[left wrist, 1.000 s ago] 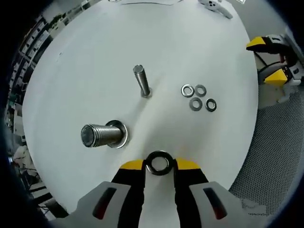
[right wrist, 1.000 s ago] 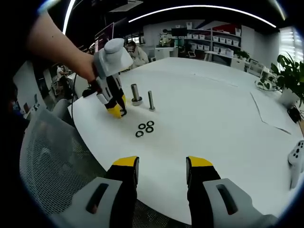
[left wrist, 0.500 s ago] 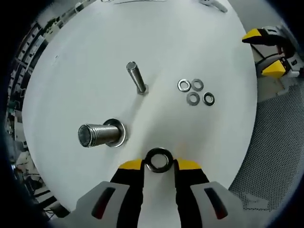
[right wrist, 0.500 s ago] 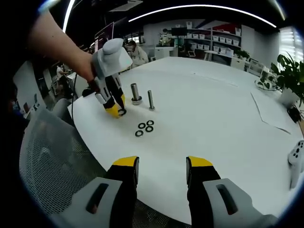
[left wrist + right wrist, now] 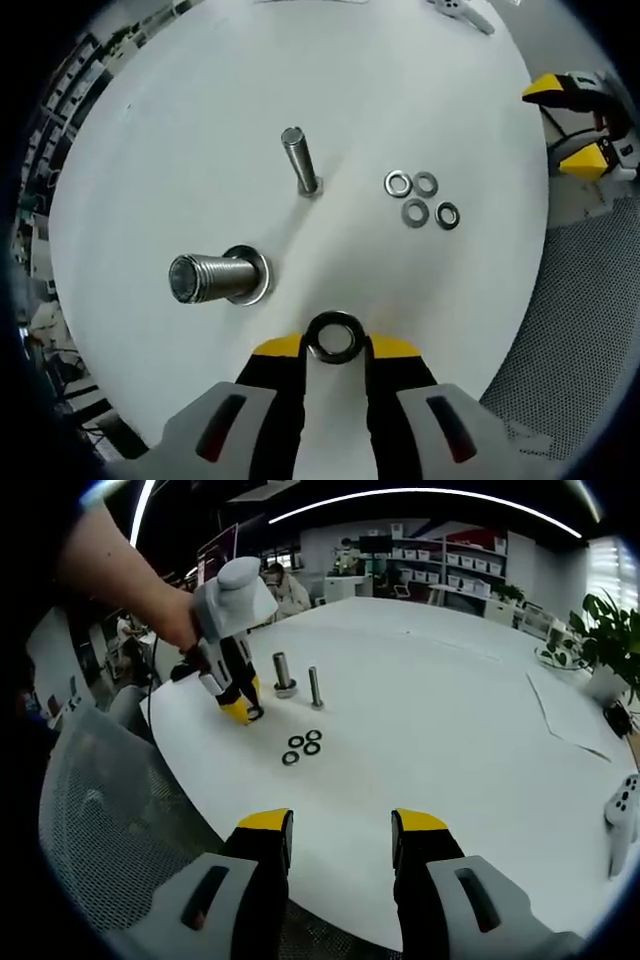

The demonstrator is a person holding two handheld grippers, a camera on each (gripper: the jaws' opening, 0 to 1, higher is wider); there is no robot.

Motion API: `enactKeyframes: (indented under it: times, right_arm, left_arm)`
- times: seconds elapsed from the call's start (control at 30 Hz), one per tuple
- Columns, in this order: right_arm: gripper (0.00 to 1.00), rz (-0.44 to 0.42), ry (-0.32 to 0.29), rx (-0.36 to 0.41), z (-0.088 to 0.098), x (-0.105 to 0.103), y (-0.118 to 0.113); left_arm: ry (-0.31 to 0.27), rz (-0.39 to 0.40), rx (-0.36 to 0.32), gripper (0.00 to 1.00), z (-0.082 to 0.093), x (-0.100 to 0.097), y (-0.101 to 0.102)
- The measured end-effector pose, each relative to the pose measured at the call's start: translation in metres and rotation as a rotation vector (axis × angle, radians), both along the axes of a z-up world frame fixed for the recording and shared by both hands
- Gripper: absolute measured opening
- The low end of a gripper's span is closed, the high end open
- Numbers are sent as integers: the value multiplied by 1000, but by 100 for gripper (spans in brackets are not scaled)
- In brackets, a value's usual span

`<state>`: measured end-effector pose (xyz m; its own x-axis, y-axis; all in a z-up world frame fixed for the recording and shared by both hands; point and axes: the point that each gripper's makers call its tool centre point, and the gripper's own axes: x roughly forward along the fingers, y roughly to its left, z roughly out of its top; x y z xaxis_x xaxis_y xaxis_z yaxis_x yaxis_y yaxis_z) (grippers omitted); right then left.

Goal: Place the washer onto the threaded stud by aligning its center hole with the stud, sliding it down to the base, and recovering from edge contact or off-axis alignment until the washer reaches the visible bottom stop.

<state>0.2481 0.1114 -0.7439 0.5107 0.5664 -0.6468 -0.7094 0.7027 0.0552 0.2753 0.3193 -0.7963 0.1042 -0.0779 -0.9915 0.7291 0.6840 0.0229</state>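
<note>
Left gripper view: our left gripper (image 5: 335, 345) pinches washer (image 5: 335, 338) flat near table (image 5: 200, 100) edge, hole clear for thick threaded stud (image 5: 215, 278); right gripper (image 5: 340, 830) parked released.

both views over shared table (image 5: 200, 120)

1. A large round white table (image 5: 450, 710) takes up the middle of the right gripper view.
2. At 8 o'clock, a grey mesh chair back (image 5: 110, 810) stands against the table edge.
3. At 12 o'clock, a curved ceiling light strip (image 5: 420, 495) glows above shelving (image 5: 470, 575) holding white bins.
4. At 3 o'clock, a leafy green plant (image 5: 610, 630) stands beside the table.
5. The ceiling is dark.
</note>
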Motion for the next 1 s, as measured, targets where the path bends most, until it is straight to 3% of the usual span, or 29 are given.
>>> enactKeyframes:
  times: [0.1,0.4,0.5,0.63,0.77,1.0]
  right_arm:
    - [42,1,8,-4,-1,-1,0]
    - [42,0,11,-9,-2,-1,-1]
    - [42,2,11,-11,-2,-1,-1]
    - [42,-1,14,-11,-3,-1,-1]
    - [42,-2,12,-10,-3,0,-1]
    - [42,-4,8,-9,-2,0,-1]
  left_arm:
    - [-5,53,-23,19,0,-1,1]
    - [6,23,-24,19,0,-8,-2]
    - [35,14,-29,19,0,-14,-1]
    - [54,68,-24,19,1,-19,9]
    - [15,67,-27,19,9,-17,16]
    - [-71,100,-63,19,38,10,22]
